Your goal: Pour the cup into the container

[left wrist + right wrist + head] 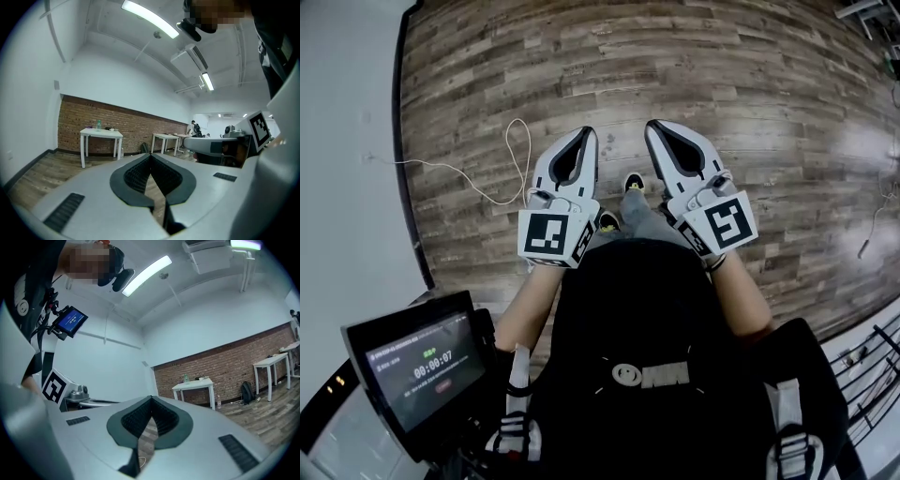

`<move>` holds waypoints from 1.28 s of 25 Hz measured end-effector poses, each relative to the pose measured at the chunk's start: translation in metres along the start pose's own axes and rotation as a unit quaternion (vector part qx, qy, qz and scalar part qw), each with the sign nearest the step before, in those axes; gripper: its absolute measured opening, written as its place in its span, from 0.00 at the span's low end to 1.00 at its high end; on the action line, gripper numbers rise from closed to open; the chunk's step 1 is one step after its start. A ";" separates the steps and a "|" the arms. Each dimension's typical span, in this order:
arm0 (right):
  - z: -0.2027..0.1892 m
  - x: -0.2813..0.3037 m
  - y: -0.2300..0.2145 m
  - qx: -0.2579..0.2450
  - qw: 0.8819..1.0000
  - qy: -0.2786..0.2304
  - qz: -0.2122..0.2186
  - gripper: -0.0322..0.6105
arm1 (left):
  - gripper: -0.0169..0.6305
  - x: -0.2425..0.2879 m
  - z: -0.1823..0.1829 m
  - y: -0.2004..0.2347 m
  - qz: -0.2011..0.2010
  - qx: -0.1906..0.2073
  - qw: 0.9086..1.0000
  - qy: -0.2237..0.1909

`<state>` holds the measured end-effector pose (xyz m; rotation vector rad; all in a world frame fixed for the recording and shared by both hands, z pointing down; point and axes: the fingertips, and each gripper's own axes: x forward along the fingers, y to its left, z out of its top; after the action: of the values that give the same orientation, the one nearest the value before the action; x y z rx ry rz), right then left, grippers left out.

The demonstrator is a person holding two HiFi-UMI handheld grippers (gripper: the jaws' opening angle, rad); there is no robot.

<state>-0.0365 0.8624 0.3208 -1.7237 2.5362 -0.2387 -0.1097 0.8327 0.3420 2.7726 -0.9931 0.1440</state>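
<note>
A wide wooden floor point(675, 75) lies open ahead of the person and to the right, bare plank all the way out. On the left it ends at a dark baseboard point(401, 141) under a white wall point(347, 141). A thin white cable point(502, 159) loops across the boards near that edge.

The gripper views show a long room: a brick wall point(93, 117) along the far side, white above it, with strip lights point(150, 18) on the ceiling. A white table point(101, 133) stands against the brick, well apart from both grippers, and a second table point(164, 137) stands further along. A dark backpack point(247, 392) leans by the wall.

The left gripper point(586, 133) and right gripper point(654, 126) are held side by side above the person's shoes point(635, 181), near each other but not touching. Each has its jaws closed tip to tip and grips nothing — only floor shows through the hollow behind the pads.

A small screen point(417, 366) sits at the person's lower left.

A pale green bottle point(98, 123) and some small items stand on the first table — too small to tell whether one is the cup.
</note>
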 end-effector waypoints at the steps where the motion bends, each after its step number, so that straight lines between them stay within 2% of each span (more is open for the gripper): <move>1: 0.002 0.004 -0.011 0.001 1.000 -0.002 0.002 0.05 | 0.03 0.012 0.003 -0.001 -0.002 0.003 1.000 0.000; 7: 0.010 0.032 -0.054 -0.003 1.000 -0.001 0.017 0.05 | 0.03 0.056 0.013 0.006 0.005 0.015 1.000 0.003; 14: 0.009 0.073 -0.084 0.004 1.000 0.008 0.018 0.05 | 0.03 0.087 0.017 0.051 0.028 0.008 0.999 0.013; 18: 0.008 0.110 -0.095 0.002 1.000 0.017 0.011 0.05 | 0.03 0.110 0.017 0.085 0.024 0.001 1.000 0.018; 24: 0.012 0.217 -0.113 -0.010 0.999 0.039 -0.003 0.05 | 0.03 0.162 0.032 0.175 0.004 -0.018 1.000 0.017; 32: 0.018 0.221 -0.111 -0.020 0.999 0.022 -0.015 0.05 | 0.03 0.165 0.039 0.189 0.008 -0.015 1.000 0.003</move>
<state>-0.0135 0.6158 0.3285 -1.7922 2.5639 -0.2336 -0.1023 0.5794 0.3575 2.7362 -1.0086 0.1393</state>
